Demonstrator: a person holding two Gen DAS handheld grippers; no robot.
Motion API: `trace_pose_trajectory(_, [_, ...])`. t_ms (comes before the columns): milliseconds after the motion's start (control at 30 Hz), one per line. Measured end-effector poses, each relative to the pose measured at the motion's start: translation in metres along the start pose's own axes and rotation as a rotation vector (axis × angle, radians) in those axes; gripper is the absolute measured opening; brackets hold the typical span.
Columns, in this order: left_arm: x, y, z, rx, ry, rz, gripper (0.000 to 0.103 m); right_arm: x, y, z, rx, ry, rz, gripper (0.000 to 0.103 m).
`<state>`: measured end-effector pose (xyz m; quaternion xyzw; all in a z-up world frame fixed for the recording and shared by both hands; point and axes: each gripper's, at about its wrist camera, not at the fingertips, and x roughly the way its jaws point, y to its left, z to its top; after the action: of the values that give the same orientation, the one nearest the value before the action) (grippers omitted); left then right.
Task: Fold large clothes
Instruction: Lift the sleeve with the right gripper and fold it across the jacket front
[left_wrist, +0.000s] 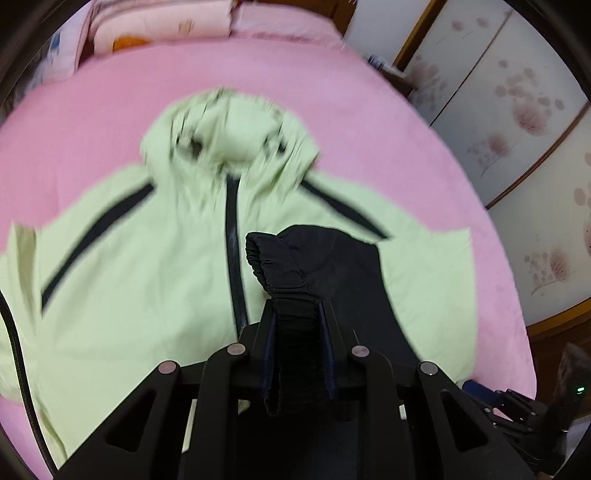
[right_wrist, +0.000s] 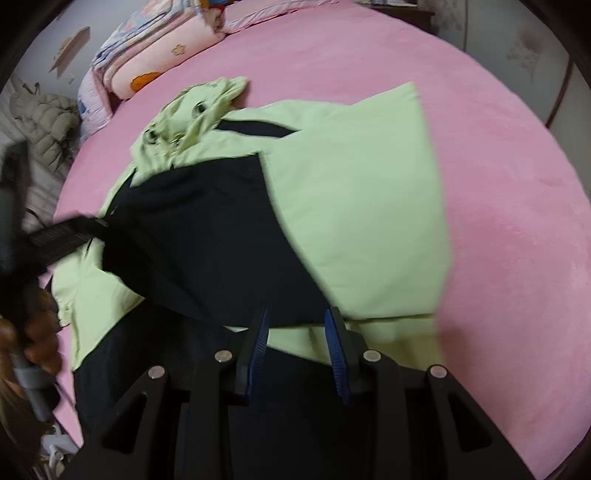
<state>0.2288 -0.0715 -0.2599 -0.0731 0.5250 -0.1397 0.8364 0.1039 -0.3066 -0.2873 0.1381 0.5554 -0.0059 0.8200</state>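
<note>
A light green hooded jacket (left_wrist: 147, 277) with black stripes lies front up on the pink bed (left_wrist: 369, 110), its hood (left_wrist: 229, 125) toward the pillows. My left gripper (left_wrist: 295, 310) is shut on the black elastic cuff (left_wrist: 291, 266) of a sleeve, which bunches up above the fingers. In the right wrist view that black sleeve (right_wrist: 203, 240) stretches across the jacket (right_wrist: 369, 203) to the left gripper (right_wrist: 92, 225), held by a person's hand (right_wrist: 33, 332). My right gripper (right_wrist: 297, 317) hovers over the jacket's lower part, its blue pads apart with nothing pinched between them.
Folded quilts and pillows (right_wrist: 166, 48) are stacked at the head of the bed. A beige padded coat (right_wrist: 44, 114) hangs beyond the bed's left side. Flower-patterned sliding doors (left_wrist: 517, 110) stand to the right. Pink bedding (right_wrist: 517, 184) lies bare to the right of the jacket.
</note>
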Motion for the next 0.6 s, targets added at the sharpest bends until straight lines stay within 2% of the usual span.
trace_pose_trajectory(67, [-0.012, -0.007, 0.008, 0.02, -0.029, -0.016, 0.019, -0.004, -0.015, 0.0, -0.001, -0.02, -0.032, 0.032])
trace_pose_trajectory(133, [-0.016, -0.013, 0.017, 0.02, -0.033, -0.035, 0.018, -0.005, -0.026, -0.002, -0.014, -0.026, -0.064, 0.037])
trace_pose_trajectory(167, [-0.018, -0.016, 0.023, 0.014, -0.038, -0.047, 0.003, -0.005, -0.032, -0.004, -0.024, -0.028, -0.082, 0.038])
trace_pose_trajectory(300, [-0.028, -0.025, 0.035, -0.007, -0.062, -0.086, 0.005, 0.003, -0.043, -0.015, -0.058, -0.02, -0.126, 0.045])
trace_pose_trajectory(400, [-0.035, -0.032, 0.041, 0.007, -0.097, -0.071, 0.005, 0.016, -0.04, -0.021, -0.092, -0.006, -0.165, 0.045])
trace_pose_trajectory(500, [-0.035, -0.029, 0.041, -0.007, -0.099, -0.045, 0.004, 0.032, -0.033, -0.02, -0.12, 0.001, -0.19, 0.045])
trace_pose_trajectory(600, [-0.043, -0.017, 0.036, -0.029, -0.134, 0.002, 0.004, 0.037, -0.029, -0.01, -0.115, -0.052, -0.244, 0.045])
